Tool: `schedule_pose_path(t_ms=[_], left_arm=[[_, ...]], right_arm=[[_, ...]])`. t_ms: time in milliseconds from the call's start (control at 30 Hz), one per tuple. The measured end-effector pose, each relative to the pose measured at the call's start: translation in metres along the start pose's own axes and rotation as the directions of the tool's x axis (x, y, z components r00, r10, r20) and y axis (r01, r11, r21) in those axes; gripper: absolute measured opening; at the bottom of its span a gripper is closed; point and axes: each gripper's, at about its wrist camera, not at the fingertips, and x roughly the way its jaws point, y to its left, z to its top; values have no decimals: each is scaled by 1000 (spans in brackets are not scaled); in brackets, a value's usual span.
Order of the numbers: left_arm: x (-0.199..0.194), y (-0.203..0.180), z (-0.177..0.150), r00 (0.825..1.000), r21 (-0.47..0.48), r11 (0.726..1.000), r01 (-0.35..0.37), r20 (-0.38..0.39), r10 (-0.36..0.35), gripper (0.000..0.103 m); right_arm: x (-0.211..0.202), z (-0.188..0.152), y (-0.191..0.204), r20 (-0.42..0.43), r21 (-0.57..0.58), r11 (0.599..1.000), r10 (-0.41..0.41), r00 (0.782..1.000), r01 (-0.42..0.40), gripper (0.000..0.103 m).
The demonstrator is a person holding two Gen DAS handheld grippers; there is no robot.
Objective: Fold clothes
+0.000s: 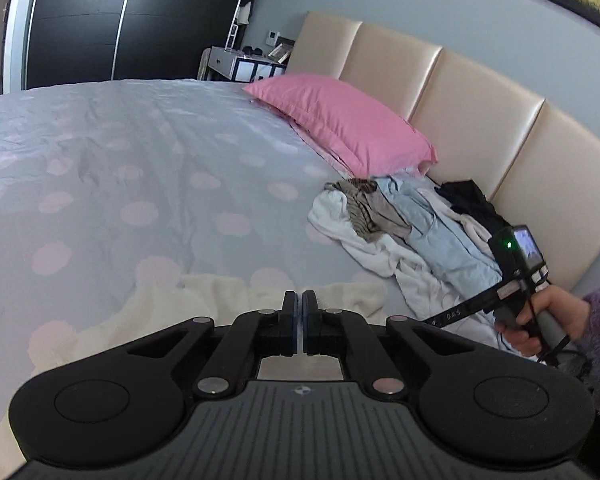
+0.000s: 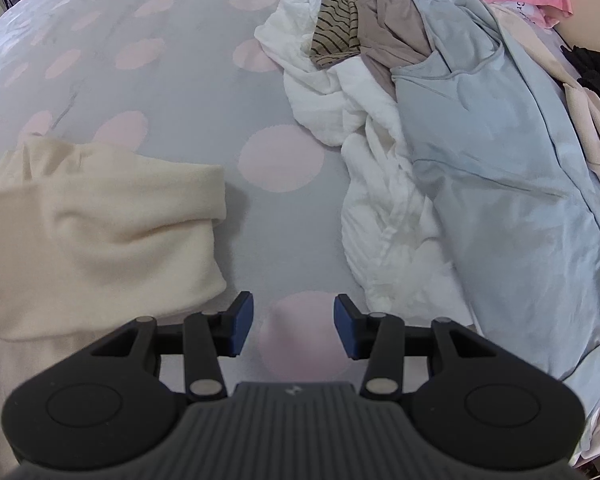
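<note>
A cream fleece garment (image 2: 100, 232) lies crumpled on the grey bedspread with pink dots (image 2: 160, 80). My right gripper (image 2: 294, 322) is open just above the bedspread, its left finger beside the garment's edge, nothing between its blue pads. My left gripper (image 1: 302, 308) is shut over the cream garment (image 1: 204, 296); no cloth shows between its pads. A heap of unfolded clothes (image 1: 412, 236) sits by the headboard: a white piece (image 2: 372, 168), a striped top (image 2: 336, 24), a taupe piece (image 2: 388, 28), a light blue shirt (image 2: 500, 160) and a black item (image 1: 472, 200).
A pink pillow (image 1: 340, 120) leans on the cream padded headboard (image 1: 480, 100). A hand (image 1: 540, 316) in a purple fuzzy sleeve holds the other gripper's handle at the right. A nightstand (image 1: 240, 64) and dark wardrobe (image 1: 120, 32) stand beyond the bed.
</note>
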Motion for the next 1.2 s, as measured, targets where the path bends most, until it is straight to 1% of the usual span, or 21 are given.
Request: schedule_pose_path(t_ms=[233, 333, 467, 567, 733, 800, 867, 933, 967, 1033, 1133, 1200], left_arm=[[-37, 42, 15, 993, -95, 990, -102, 46, 107, 0], [-37, 68, 10, 985, -129, 977, -172, 6, 174, 0], [-25, 100, -5, 966, -167, 952, -256, -80, 246, 0], [-15, 112, -16, 958, -172, 945, -277, -126, 258, 0], [-15, 115, -19, 954, -170, 943, -285, -148, 261, 0], [-14, 118, -19, 946, -180, 935, -306, -167, 277, 0], [-9, 122, -21, 931, -179, 921, -347, -189, 314, 0], [-5, 127, -24, 916, -167, 909, -381, -198, 348, 0], [-2, 128, -25, 912, -165, 906, -390, -202, 356, 0], [4, 133, -28, 912, -164, 905, -393, -200, 359, 1], [11, 140, -28, 916, -163, 905, -392, -164, 368, 2], [14, 145, -28, 916, -184, 900, -395, -149, 372, 8]], right_arm=[[-1, 7, 13, 17, -10, 1000, 6, 1000, -6, 48], [-2, 10, 21, 23, -22, 1000, 16, 1000, -16, 48], [-3, 13, 33, 44, -43, 998, 44, 998, -43, 48], [-3, 17, 40, 63, -32, 995, 95, 993, -94, 47], [1, 34, 49, 93, 32, 981, 189, 978, -192, 47], [3, 41, 56, 104, 51, 975, 208, 973, -214, 47], [7, 51, 62, 112, 62, 974, 211, 971, -219, 47], [12, 60, 67, 105, 80, 975, 199, 974, -207, 47], [15, 64, 69, 99, 93, 974, 199, 975, -208, 47], [19, 72, 70, 88, 120, 971, 198, 976, -208, 47], [23, 81, 73, 87, 143, 967, 201, 976, -212, 47], [25, 85, 75, 88, 145, 967, 196, 977, -208, 47]])
